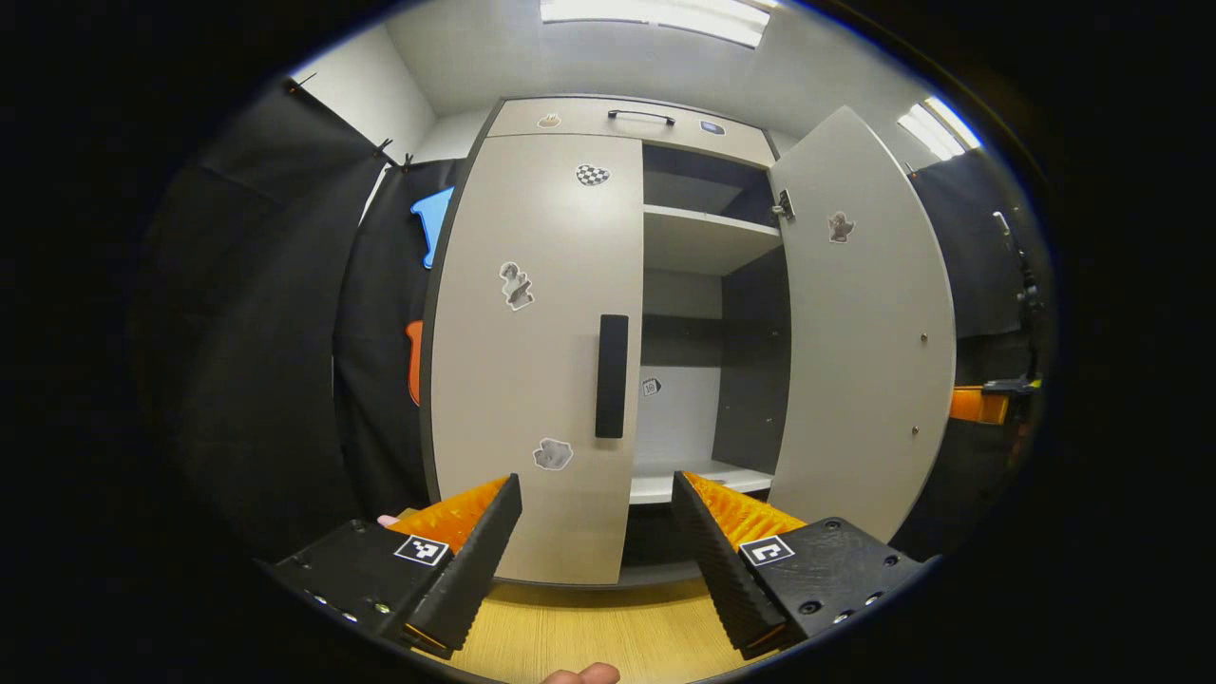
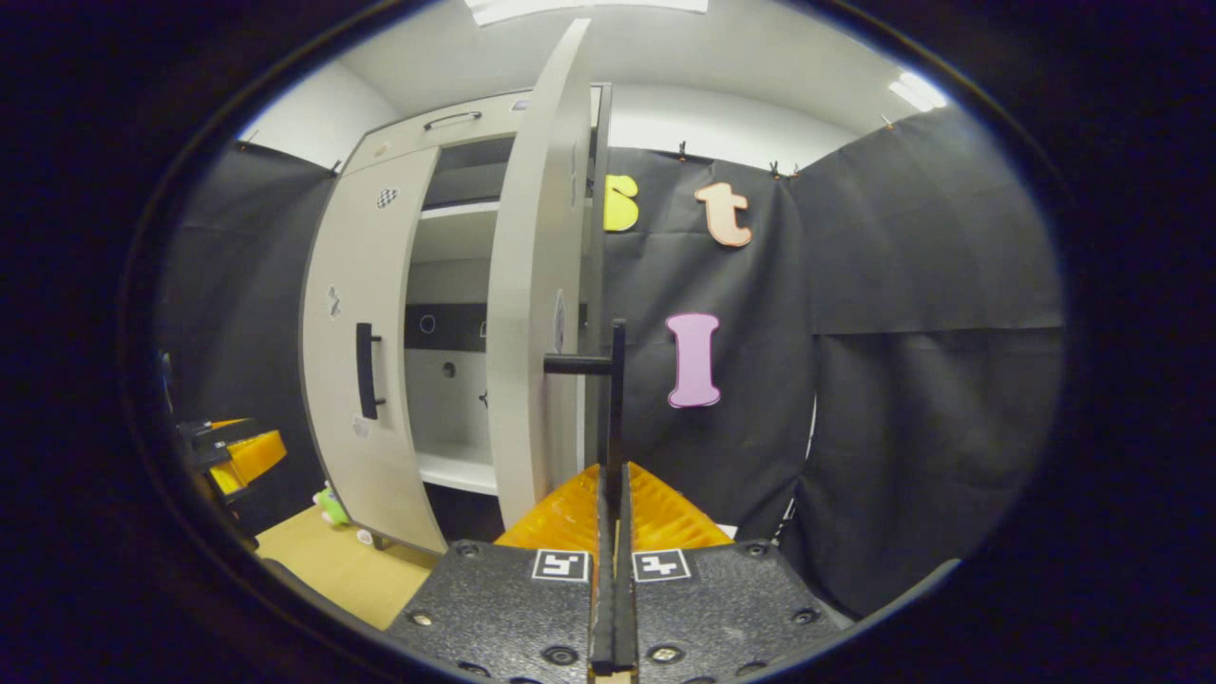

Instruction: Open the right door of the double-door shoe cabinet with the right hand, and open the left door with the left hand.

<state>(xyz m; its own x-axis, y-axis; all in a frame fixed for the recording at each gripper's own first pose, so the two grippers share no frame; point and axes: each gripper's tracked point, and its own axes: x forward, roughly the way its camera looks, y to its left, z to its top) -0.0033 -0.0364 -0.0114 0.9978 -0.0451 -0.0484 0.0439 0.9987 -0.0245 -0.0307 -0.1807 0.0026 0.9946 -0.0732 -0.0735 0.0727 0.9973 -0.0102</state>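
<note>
In the left gripper view the left gripper [image 1: 597, 532] points at the shoe cabinet [image 1: 608, 119] with its fingers spread wide apart, holding nothing. The left door [image 1: 532, 351] stands closed at about 12 o'clock from the gripper, and its dark vertical handle [image 1: 612, 375] sits just above the gap between the fingers, apart from them. The right door [image 1: 864, 332] is swung open at about 2 o'clock, baring the shelves [image 1: 708, 223]. A fingertip [image 1: 581, 674] shows at 6 o'clock.

In the right gripper view the right gripper [image 2: 610, 503] has its fingers drawn together on the right door's handle [image 2: 616, 399], which rises at 12 o'clock from the clamp. The open door's edge [image 2: 532, 313] stands at 11 o'clock. The left gripper [image 2: 237, 456] shows at 9 o'clock, near the closed door.
</note>
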